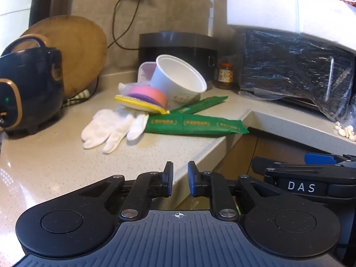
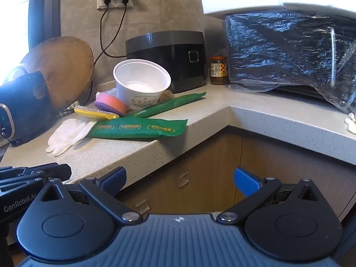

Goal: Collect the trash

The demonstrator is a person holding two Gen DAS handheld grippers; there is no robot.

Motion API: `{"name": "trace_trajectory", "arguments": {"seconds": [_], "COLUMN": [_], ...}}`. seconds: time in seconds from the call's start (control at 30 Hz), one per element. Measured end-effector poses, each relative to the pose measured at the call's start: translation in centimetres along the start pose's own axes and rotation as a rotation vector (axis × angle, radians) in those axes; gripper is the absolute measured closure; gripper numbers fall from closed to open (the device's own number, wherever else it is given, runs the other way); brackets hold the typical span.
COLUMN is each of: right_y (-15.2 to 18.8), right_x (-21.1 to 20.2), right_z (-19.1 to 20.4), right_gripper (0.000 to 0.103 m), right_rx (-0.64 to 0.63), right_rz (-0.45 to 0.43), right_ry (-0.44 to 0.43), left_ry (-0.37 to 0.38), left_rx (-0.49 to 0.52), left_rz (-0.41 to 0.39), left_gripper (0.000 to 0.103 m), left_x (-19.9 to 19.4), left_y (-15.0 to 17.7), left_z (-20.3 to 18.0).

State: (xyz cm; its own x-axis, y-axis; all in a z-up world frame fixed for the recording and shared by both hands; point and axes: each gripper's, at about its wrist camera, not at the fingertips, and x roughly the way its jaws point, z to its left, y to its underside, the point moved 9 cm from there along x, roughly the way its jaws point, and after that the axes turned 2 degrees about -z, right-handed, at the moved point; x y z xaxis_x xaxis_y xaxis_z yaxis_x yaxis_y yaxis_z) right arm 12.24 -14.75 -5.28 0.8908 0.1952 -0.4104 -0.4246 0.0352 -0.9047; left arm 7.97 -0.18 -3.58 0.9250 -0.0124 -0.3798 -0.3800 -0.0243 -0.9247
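Note:
A litter pile lies on the speckled counter (image 1: 55, 155). In it are a tilted white paper bowl (image 1: 178, 77) (image 2: 142, 82), a flat green wrapper (image 1: 195, 125) (image 2: 138, 128) at the counter's edge, and a long green wrapper (image 1: 200, 105) (image 2: 169, 105) behind it. A white glove (image 1: 109, 129) (image 2: 66, 133) and a pink-and-purple sponge (image 1: 146, 93) (image 2: 111, 103) on a yellow scourer (image 1: 138, 104) are there too. My left gripper (image 1: 180, 166) hovers over the counter's near edge, its jaws narrowly apart and empty. My right gripper (image 2: 180, 173) stands wide open in front of the cabinet, short of the pile, holding nothing.
A dark blue appliance (image 1: 26, 84) and a round wooden board (image 1: 73, 51) stand at the left. Behind the pile is a black cooker (image 2: 169, 51), with a jar (image 2: 219, 70) and a plastic-covered oven (image 2: 289, 51) to its right. Garlic cloves (image 1: 346, 130) lie far right. Cabinet drawers (image 2: 200, 178) sit under the counter.

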Motion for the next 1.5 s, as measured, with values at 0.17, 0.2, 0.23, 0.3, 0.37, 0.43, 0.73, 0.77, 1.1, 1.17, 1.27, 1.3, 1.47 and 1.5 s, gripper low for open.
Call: {"name": "trace_trajectory", "arguments": {"seconds": [0.17,0.2,0.23,0.3,0.37,0.43,0.73,0.77,1.1,1.17,1.27,1.3,1.47,1.5], "right_y": [0.2,0.2,0.2,0.1,0.3,0.4,0.7,0.7,0.7,0.7,0.8,0.8,0.9,1.0], "right_x": [0.0,0.0,0.0,0.0,0.0,0.1,0.2,0.2,0.2,0.2,0.2,0.3,0.3,0.3], "right_z": [-0.8,-1.0,-0.4,-0.4,-0.2,-0.2,0.1,0.1,0.1,0.1,-0.1,-0.1,-0.4,-0.4], "right_gripper": [0.000,0.000,0.000,0.000,0.000,0.000,0.000,0.000,0.000,0.000,0.000,0.000,0.000,0.000], "right_rx": [0.040,0.037,0.015,0.002,-0.006,-0.002,-0.001,-0.002,-0.004,-0.004,-0.002,0.000,0.004,0.004], "right_rz": [-0.002,-0.003,-0.002,-0.007,-0.015,-0.008,0.007,0.005,0.001,0.000,-0.001,0.000,0.002,0.002], "right_ry": [-0.018,-0.018,0.001,0.018,0.026,0.024,0.002,0.002,0.009,0.010,0.010,0.011,0.021,0.022], "left_ry": [0.007,0.008,0.010,0.007,0.008,0.008,0.007,0.007,0.011,0.012,0.012,0.013,0.016,0.017], "left_rx": [0.021,0.024,0.023,0.027,0.028,0.027,0.037,0.037,0.034,0.034,0.034,0.033,0.030,0.029], "left_rz": [0.028,0.029,0.028,0.019,0.019,0.020,0.027,0.028,0.041,0.041,0.041,0.040,0.039,0.039], "left_gripper": [0.085,0.085,0.085,0.085,0.085,0.085,0.085,0.085,0.085,0.085,0.085,0.085,0.085,0.085], "left_x": [1.0,1.1,1.3,0.8,0.6,0.7,0.7,0.7,0.9,0.9,0.9,0.8,0.8,0.8], "left_y": [0.9,0.9,0.9,0.7,0.7,0.6,0.7,0.7,1.0,1.0,1.1,1.1,1.1,1.1], "left_z": [-0.3,-0.4,-0.3,-0.6,-0.6,-0.6,-0.8,-0.8,-0.9,-0.9,-1.0,-1.0,-1.0,-1.0]}}
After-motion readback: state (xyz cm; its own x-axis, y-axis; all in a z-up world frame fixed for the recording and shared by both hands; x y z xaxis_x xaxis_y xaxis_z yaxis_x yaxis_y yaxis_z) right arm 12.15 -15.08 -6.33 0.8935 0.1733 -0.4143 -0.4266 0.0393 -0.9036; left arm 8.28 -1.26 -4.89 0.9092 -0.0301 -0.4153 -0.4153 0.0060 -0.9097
